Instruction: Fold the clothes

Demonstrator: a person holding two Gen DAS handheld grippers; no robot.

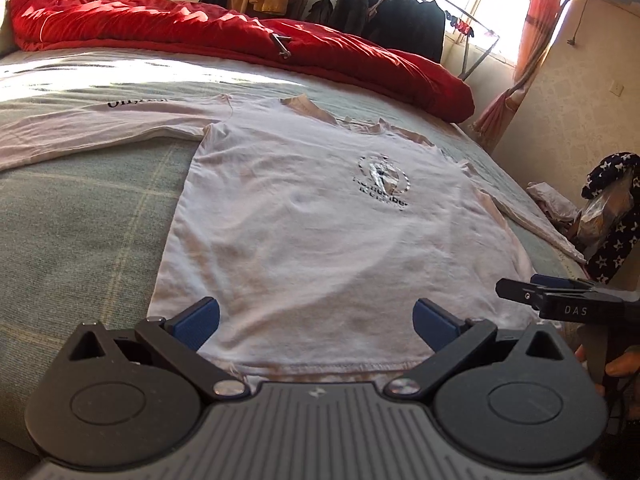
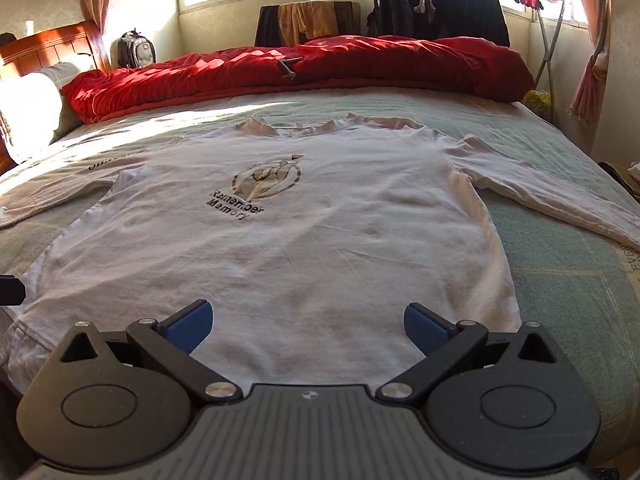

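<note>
Right wrist view shows both grippers, left gripper (image 1: 316, 322) and right gripper (image 2: 307, 320), spread wide, empty above the hem of the white long-sleeved cotton shirt (image 2: 280, 240); thin, limp fabric, best pinched at hem corners.

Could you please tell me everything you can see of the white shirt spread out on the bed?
The white shirt is long-sleeved, of soft, slightly wrinkled knit cloth. It lies flat and face up on the green bed cover, unfolded, collar toward the red quilt, hem nearest the cameras. Both sleeves are spread sideways; one bears dark lettering. The chest shows a round emblem above the words "Remember Memory". Nothing grips it.
</note>
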